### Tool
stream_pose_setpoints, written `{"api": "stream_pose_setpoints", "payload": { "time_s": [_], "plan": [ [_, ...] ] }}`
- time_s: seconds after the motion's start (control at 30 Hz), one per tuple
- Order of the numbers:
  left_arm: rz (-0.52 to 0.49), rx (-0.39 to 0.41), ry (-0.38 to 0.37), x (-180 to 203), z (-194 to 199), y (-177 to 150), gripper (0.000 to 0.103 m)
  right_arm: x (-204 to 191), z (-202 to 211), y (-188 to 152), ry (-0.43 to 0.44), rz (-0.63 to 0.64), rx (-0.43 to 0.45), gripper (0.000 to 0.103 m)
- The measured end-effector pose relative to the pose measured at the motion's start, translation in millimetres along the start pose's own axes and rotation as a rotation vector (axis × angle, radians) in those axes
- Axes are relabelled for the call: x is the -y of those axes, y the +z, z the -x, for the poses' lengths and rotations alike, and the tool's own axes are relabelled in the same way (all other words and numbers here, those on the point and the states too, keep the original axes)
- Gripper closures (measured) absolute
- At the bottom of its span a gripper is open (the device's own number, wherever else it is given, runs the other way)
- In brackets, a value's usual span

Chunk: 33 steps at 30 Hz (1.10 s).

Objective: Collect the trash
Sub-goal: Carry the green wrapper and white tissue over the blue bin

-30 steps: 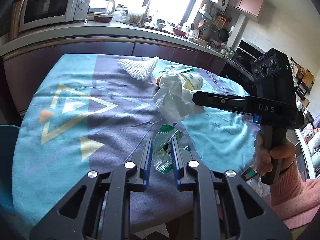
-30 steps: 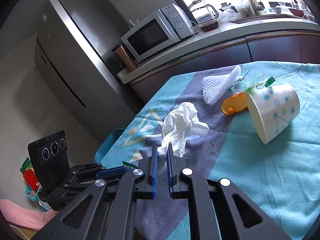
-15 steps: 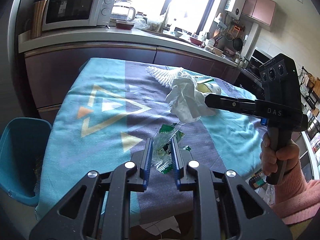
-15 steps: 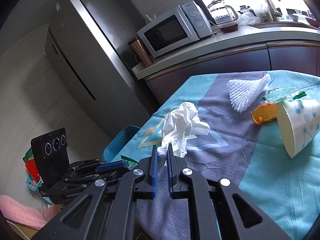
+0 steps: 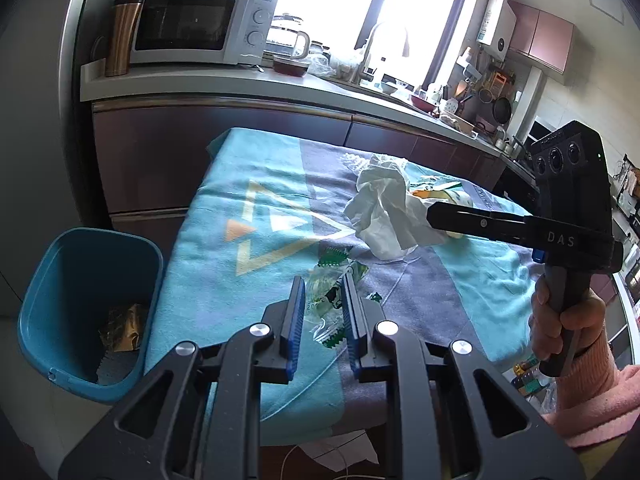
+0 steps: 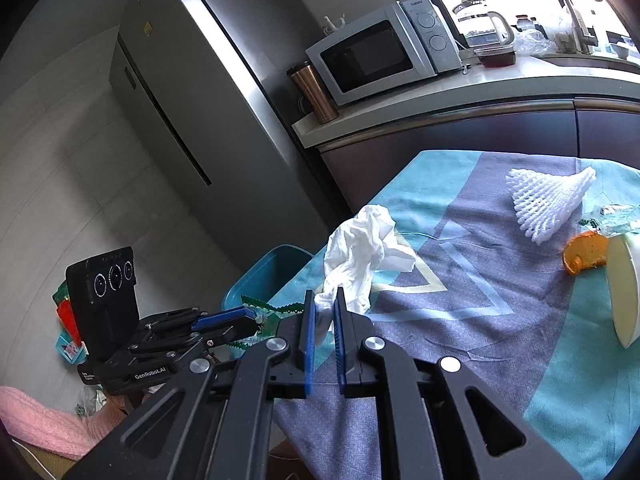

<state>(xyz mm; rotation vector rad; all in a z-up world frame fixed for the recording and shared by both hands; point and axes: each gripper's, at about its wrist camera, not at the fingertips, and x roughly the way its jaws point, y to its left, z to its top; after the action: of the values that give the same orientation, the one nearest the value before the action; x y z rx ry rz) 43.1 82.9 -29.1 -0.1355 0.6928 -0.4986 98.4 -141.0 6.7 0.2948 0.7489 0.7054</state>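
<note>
Behind the right gripper [image 6: 322,300] clamping tissue [image 6: 360,256], the left gripper's [image 5: 322,294] pinched wrapper [image 5: 328,300] blurs.

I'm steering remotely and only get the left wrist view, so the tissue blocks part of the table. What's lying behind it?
Observer: A white foam net, flat on the cloth, clear of the tissue.
Operator: Anything else near it?
Observer: An orange piece beside a tipped paper cup, at the right of the right wrist view.
Operator: How much of the tissue does the right gripper have?
Observer: Only its lower tail is pinched; the rest bunches above the fingers.
Operator: And my wrapper?
Observer: Its zigzag edge sticks out of the left gripper, in front of the blue bin.
</note>
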Motion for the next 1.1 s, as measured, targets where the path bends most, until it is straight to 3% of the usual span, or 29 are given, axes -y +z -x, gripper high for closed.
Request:
{"api": "stream_pose_setpoints", "payload": {
  "time_s": [1.1],
  "plan": [
    [0.135, 0.101, 0.22, -90.4, 60.2, -4.9, 0.084, -76.4, -102.2, 24.4, 0.128, 0.16, -0.106, 0.095]
  ]
}}
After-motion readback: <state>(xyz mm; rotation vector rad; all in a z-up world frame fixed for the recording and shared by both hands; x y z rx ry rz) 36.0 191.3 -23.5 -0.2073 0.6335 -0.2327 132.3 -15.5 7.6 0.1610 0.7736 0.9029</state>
